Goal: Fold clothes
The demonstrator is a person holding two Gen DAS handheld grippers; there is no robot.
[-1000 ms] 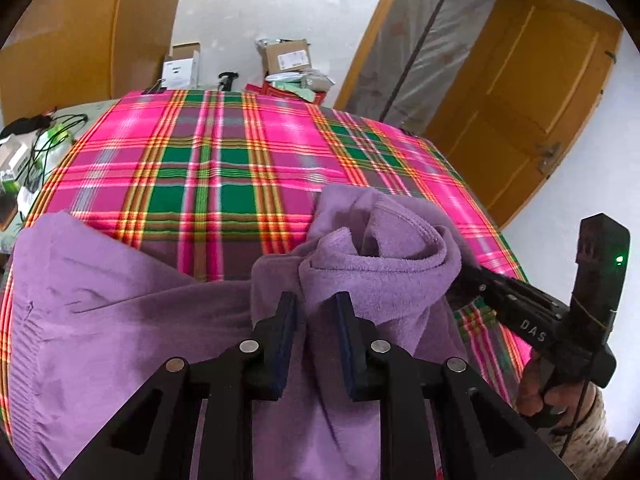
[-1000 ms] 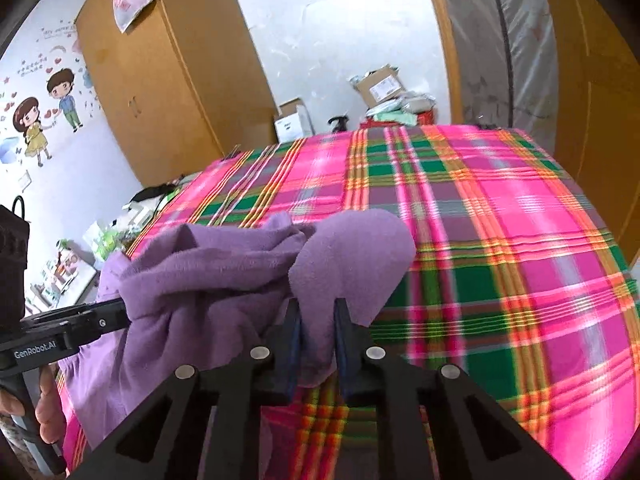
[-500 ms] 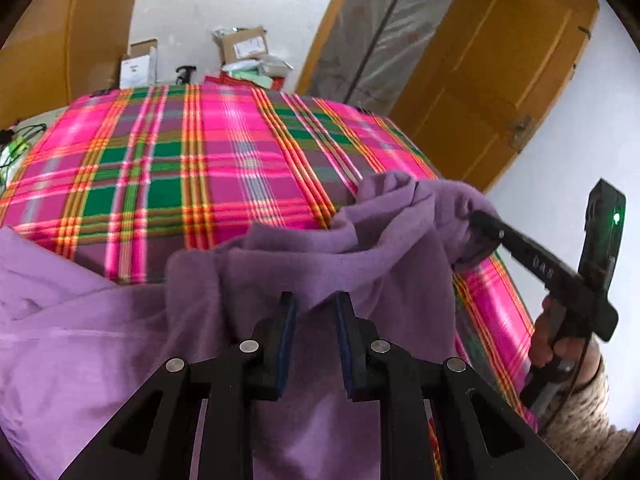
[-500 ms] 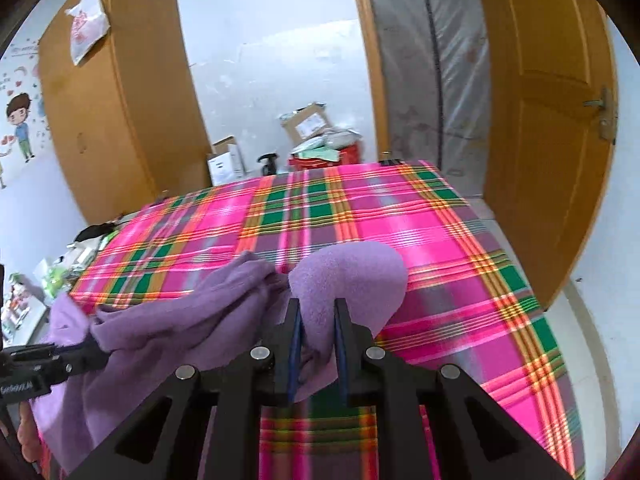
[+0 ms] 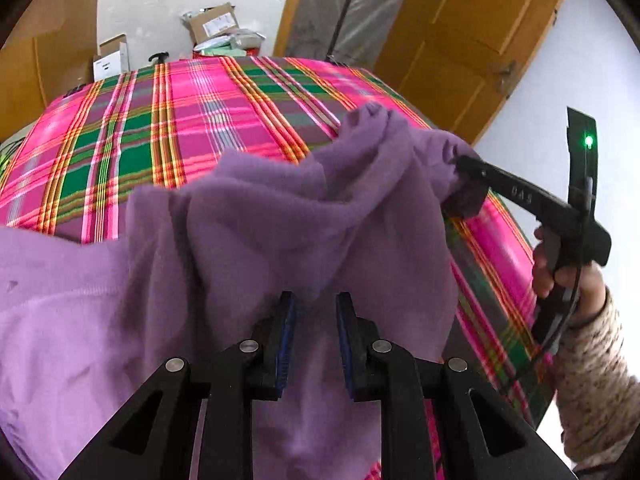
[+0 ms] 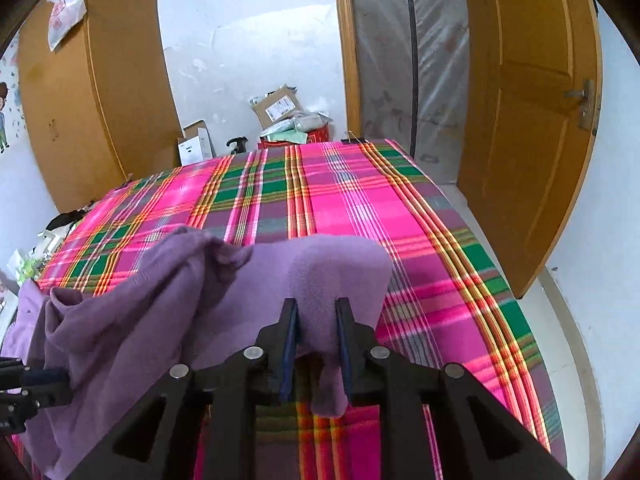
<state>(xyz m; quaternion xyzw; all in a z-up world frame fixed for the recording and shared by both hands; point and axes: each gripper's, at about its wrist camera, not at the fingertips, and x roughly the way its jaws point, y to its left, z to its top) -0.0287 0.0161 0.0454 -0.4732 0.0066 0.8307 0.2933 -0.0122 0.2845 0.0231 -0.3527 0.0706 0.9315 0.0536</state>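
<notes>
A purple fleece garment (image 5: 248,232) hangs lifted above a bed with a pink, green and orange plaid cover (image 5: 168,120). My left gripper (image 5: 314,308) is shut on a bunched fold of it. My right gripper (image 6: 316,316) is shut on another rounded edge of the garment (image 6: 336,272), stretching it sideways. In the left wrist view the right gripper (image 5: 466,178) shows at the right, held by a hand (image 5: 560,268) in a speckled sleeve. The left gripper's tip (image 6: 44,384) appears at the lower left of the right wrist view, in the cloth.
Cardboard boxes (image 6: 276,106) and clutter sit on the floor past the bed's far end. A wooden door (image 6: 532,128) stands open at the right, and a plastic-wrapped panel (image 6: 412,52) leans beside it. Wardrobe doors (image 6: 100,92) rise at the left. The bed's right edge (image 6: 500,280) drops to pale floor.
Both grippers have risen and pulled apart, keeping their hold. The bunched purple garment has lifted off the bed and stretched out between them, and the views have swung toward the door.
</notes>
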